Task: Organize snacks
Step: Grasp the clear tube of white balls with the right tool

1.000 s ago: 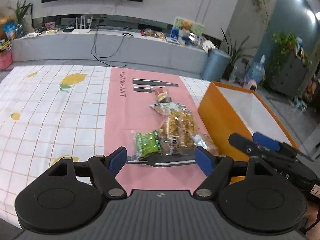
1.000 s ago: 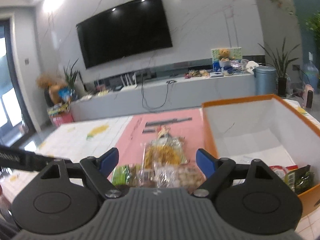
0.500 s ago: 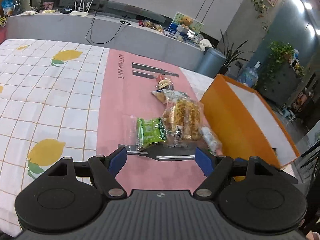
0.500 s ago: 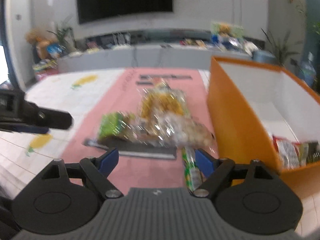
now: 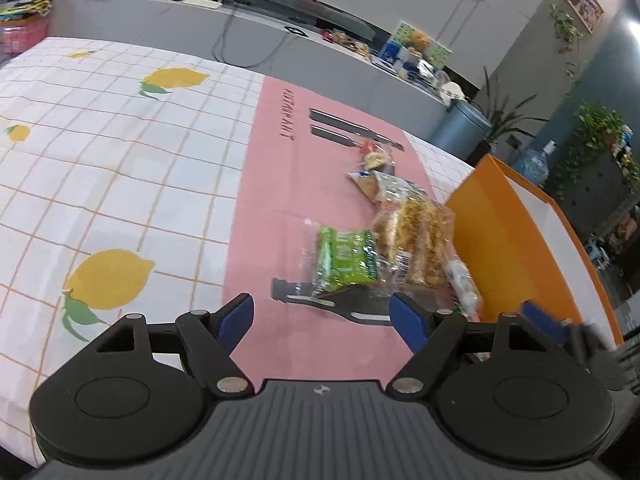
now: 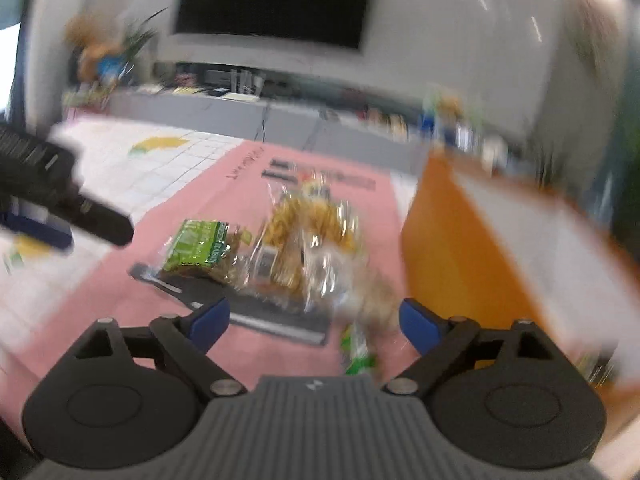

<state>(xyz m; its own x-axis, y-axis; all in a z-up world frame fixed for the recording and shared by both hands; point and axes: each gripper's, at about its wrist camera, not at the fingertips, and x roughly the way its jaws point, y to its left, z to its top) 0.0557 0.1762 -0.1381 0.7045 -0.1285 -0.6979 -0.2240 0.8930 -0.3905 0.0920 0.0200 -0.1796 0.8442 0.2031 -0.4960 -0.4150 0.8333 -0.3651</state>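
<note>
Several snack packets lie on a pink placemat (image 5: pixel 280 184): a green packet (image 5: pixel 346 258), a clear bag of yellow snacks (image 5: pixel 416 236) and smaller packets behind. An orange box (image 5: pixel 508 248) stands right of them. My left gripper (image 5: pixel 322 318) hovers open just short of the green packet, nothing between its blue pads. In the blurred right wrist view the green packet (image 6: pixel 200 242) and the yellow bag (image 6: pixel 310 240) lie ahead of my right gripper (image 6: pixel 316 318), whose jaws are opening; a slim green packet (image 6: pixel 356 350) lies between them, untouched. The orange box (image 6: pixel 452 248) stands to the right.
A white tablecloth (image 5: pixel 108 168) with a lemon print covers the table left of the mat. Behind the table runs a long grey counter (image 5: pixel 248 40) with clutter. The left gripper's black tip (image 6: pixel 64 200) reaches in from the left edge of the right wrist view.
Both grippers have dropped closer to the snack pile and rolled, so the views tilt. The right gripper now looks down at the mat instead of across the room, and its jaws stand wider.
</note>
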